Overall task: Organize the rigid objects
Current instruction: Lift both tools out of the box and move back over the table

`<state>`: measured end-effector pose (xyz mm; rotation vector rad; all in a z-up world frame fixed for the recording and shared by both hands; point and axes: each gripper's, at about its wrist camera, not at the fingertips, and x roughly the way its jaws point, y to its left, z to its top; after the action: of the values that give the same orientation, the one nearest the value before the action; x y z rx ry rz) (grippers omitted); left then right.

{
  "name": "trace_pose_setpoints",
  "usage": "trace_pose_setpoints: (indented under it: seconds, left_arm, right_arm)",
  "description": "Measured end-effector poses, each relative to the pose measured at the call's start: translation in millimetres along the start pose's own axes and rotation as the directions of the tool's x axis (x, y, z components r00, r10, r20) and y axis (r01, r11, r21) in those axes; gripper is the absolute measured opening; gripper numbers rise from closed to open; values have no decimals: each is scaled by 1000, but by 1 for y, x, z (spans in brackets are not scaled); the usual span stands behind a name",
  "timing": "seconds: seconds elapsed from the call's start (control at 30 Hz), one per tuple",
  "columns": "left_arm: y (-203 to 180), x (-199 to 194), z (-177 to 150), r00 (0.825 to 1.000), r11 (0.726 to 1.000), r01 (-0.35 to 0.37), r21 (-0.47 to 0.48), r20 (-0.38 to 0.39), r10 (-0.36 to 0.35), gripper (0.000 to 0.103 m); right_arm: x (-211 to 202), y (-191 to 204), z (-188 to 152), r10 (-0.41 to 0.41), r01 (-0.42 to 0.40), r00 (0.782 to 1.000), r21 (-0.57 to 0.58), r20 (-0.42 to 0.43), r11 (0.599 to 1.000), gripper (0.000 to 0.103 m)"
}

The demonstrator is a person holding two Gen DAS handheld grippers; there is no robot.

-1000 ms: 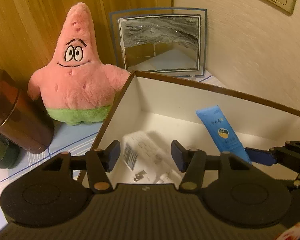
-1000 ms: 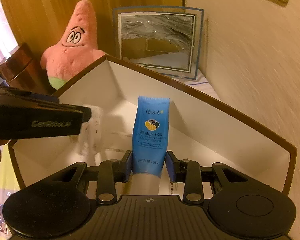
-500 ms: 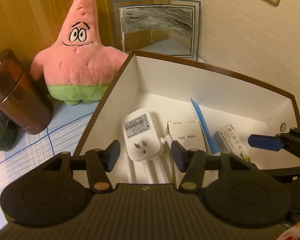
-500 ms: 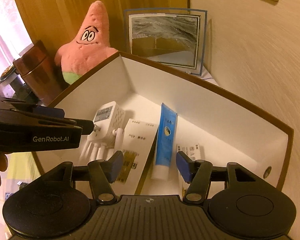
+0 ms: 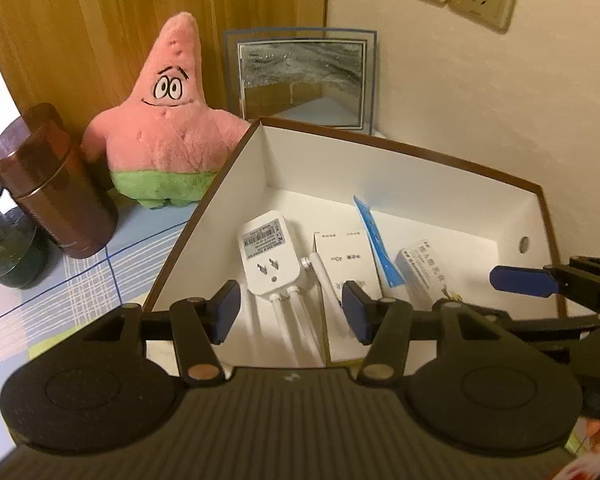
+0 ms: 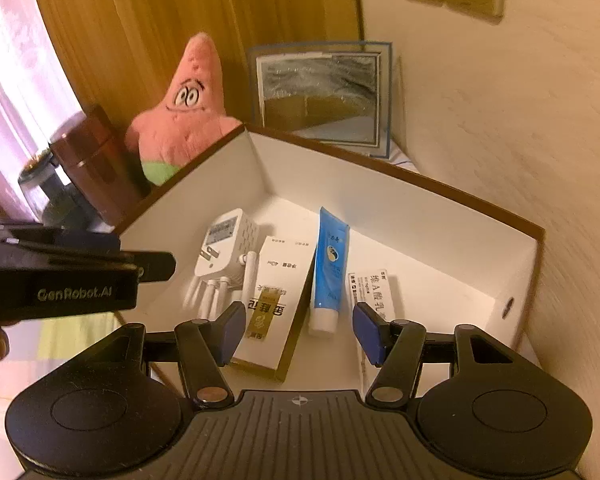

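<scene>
Rigid objects lie side by side on the floor of a white box with a brown rim, which sits on a worktop covered in a blue checked cloth. From left to right inside the box are a white plug-in wifi extender with antennas, a flat white carton with a gold label, a blue tube with a white cap, and a small white medicine box. The blue tube rests just beside the carton's right edge.

Both grippers hover above the near rim of the box. The left gripper is released, jaws spread wide and holding nothing. The right gripper is also released, jaws wide apart and empty, above the carton and tube.

Behind the box stand a pink star plush toy, a framed picture leaning at the wall, and a brown canister.
</scene>
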<state>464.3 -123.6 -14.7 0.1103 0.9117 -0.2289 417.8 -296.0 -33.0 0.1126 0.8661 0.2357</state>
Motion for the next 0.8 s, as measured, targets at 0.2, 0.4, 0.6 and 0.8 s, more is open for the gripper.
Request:
trace_pose_setpoints:
  seconds: [0.2, 0.4, 0.6, 0.8]
  left_arm:
    - [-1, -31, -19, 1000, 1000, 11, -16, 27, -10, 52]
    - [0, -63, -38, 998, 999, 12, -44, 57, -9, 52]
    - [0, -97, -62, 996, 999, 8, -43, 85, -5, 52]
    - [6, -124, -90, 996, 997, 3, -80, 90, 4, 52]
  right_arm:
    - [-29, 4, -15, 10, -11, 999, 14, 35, 1000, 56]
    - [-58, 12, -29, 15, -17, 997, 19, 76, 1000, 56]
    - [-85, 21, -45, 35, -35, 995, 7, 98, 999, 56]
    - [-106, 37, -66, 48, -46, 993, -18, 107, 999, 56]
